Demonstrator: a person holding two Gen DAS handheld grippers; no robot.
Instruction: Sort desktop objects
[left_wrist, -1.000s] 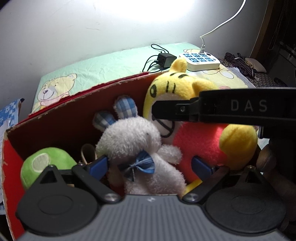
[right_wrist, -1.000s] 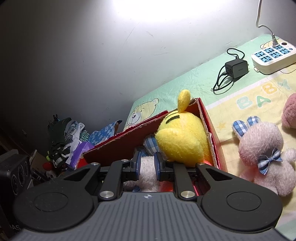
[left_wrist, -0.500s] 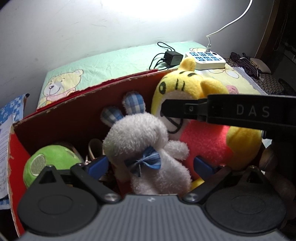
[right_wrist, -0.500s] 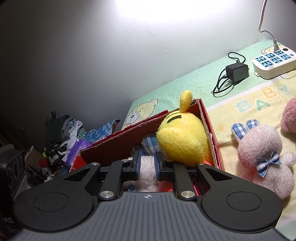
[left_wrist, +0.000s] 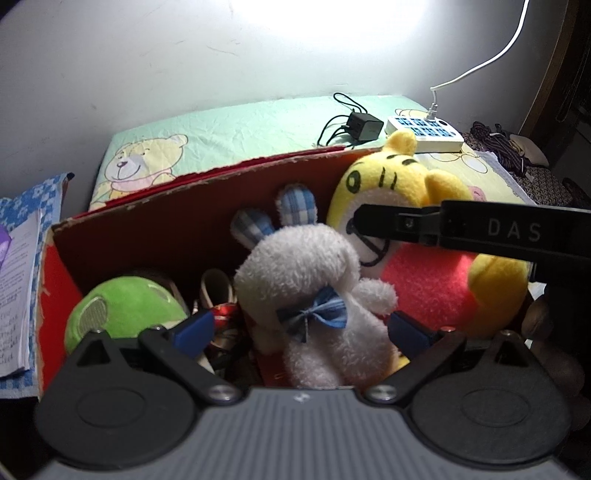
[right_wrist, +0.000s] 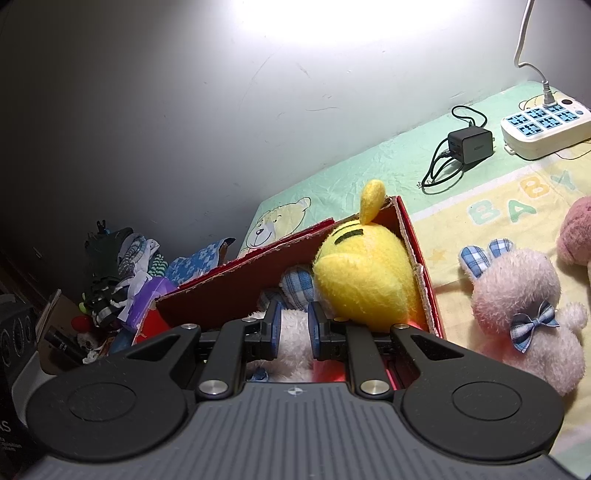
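A red cardboard box (left_wrist: 155, 229) holds a green plush (left_wrist: 125, 306), a white bunny plush (left_wrist: 306, 266) with a blue bow, and a yellow tiger plush (left_wrist: 399, 184) with a red body. My left gripper (left_wrist: 303, 330) is open, its blue pads on either side of the bunny's body. The right gripper (left_wrist: 364, 219) reaches in from the right, across the tiger's face, to the bunny's head. In the right wrist view the right gripper (right_wrist: 295, 328) is closed to a narrow gap with the white bunny's fluff (right_wrist: 295, 343) between its pads. The tiger (right_wrist: 362, 280) shows its back there.
A pink bunny plush (right_wrist: 517, 306) and another pink plush (right_wrist: 576, 229) lie on the baby-print mat (right_wrist: 498, 210) right of the box. A black charger (right_wrist: 471, 142) and a white power strip (right_wrist: 543, 127) sit near the wall. Clothes (right_wrist: 122, 266) and a booklet (left_wrist: 14, 288) lie left of the box.
The left gripper has shifted slightly, so the box contents sit a little further right in its view. The right gripper keeps its narrow closed hold and has hardly moved.
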